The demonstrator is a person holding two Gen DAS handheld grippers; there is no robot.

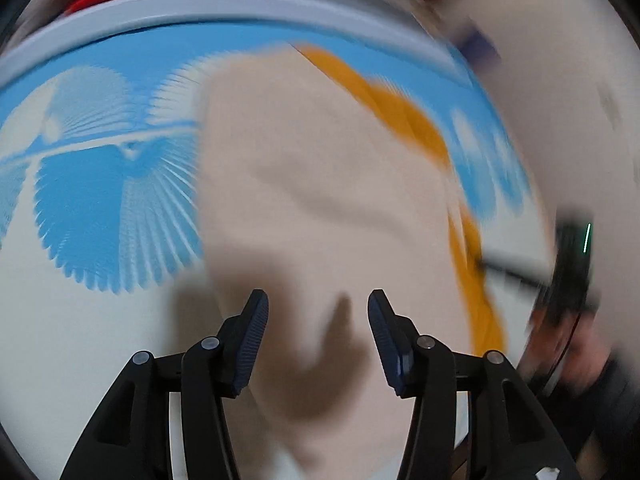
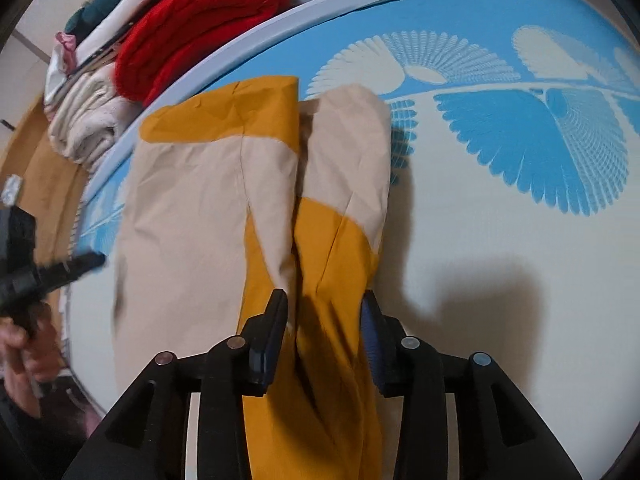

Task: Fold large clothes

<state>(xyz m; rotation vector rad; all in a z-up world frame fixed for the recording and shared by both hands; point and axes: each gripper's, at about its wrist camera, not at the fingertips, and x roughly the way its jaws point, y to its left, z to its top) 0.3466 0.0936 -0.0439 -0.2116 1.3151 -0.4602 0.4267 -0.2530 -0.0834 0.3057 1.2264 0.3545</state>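
I count one garment [image 2: 208, 200] on the job: a large piece in beige and mustard panels, spread over a bed [image 2: 500, 248] whose cover is white with blue fan-shaped prints. Both of my grippers show, one in each wrist view. Past the bed's far edge I count one red folded blanket [image 2: 200, 28], one cream folded bundle [image 2: 88, 120] beside it, and a few more folded pieces above them that I cannot separate. A pale rim [image 2: 224, 52] runs along that far edge, and a wooden floor shows beyond the bed's left corner.

My right gripper [image 2: 324, 316] is partly open over the garment's near end, with a bunched fold of mustard cloth running up between its two fingers [image 2: 276, 320]; I cannot tell whether the pads press the cloth or merely straddle it. From there the garment stretches toward the far edge in two lobes, beige then mustard at the left tip.

My left gripper [image 1: 318, 320] stands wide open, holding nothing, with the beige cloth [image 1: 320, 160] lying beneath and ahead of its fingers [image 1: 252, 332]. That view is heavily blurred. In the right wrist view the left gripper sits off the garment's left side, in a bare hand [image 2: 20, 352].
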